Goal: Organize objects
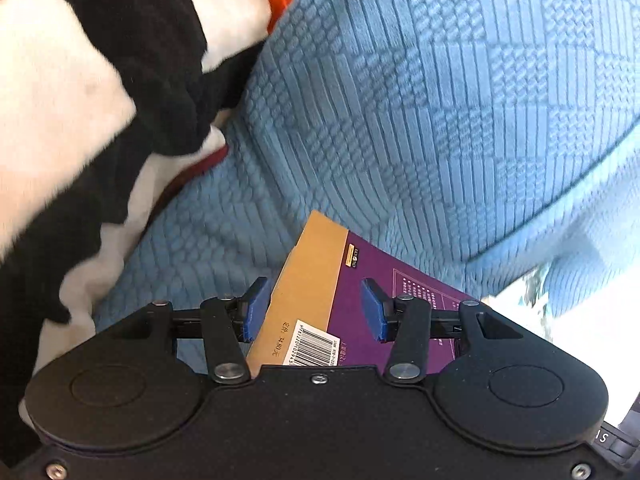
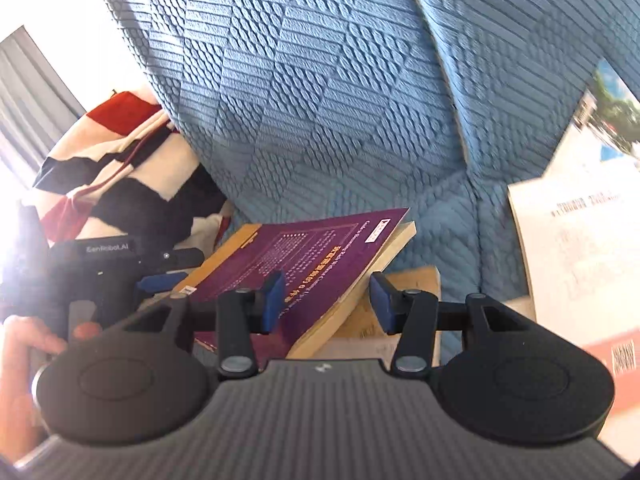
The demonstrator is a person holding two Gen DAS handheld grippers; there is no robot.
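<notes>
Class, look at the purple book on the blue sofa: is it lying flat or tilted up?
Tilted. In the right wrist view the purple book slopes, its page edge lifted clear of the tan book beneath it.

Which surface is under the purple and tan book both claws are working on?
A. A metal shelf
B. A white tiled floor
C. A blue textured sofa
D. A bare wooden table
C: in both wrist views the purple and tan book sits against the blue textured sofa, whose quilted fabric fills the view behind and around it, beside a black, white and red blanket.
</notes>
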